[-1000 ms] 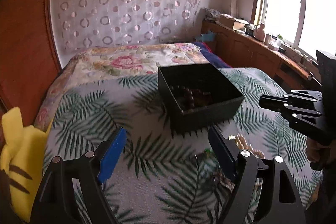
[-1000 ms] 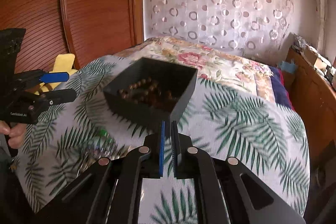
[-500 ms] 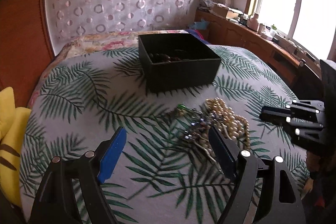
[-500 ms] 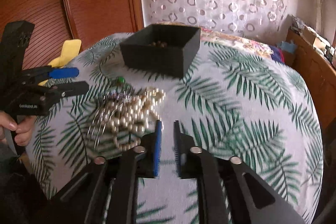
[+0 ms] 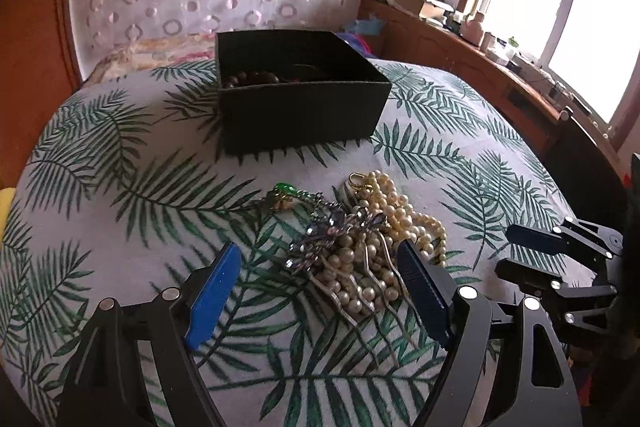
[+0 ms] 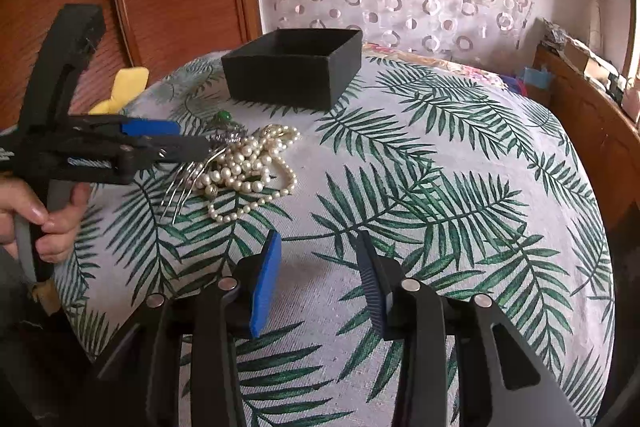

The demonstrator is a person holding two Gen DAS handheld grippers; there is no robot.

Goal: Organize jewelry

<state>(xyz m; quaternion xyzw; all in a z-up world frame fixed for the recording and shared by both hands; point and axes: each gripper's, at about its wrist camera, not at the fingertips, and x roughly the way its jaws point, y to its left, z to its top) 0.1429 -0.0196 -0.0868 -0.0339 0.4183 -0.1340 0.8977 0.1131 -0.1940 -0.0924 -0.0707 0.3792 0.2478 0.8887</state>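
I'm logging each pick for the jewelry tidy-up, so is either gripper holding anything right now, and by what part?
Nothing is held. The left gripper is open above the pearl necklace; the right gripper, jaws just opening, is empty.

No text, label, brand or number can be read anywhere.
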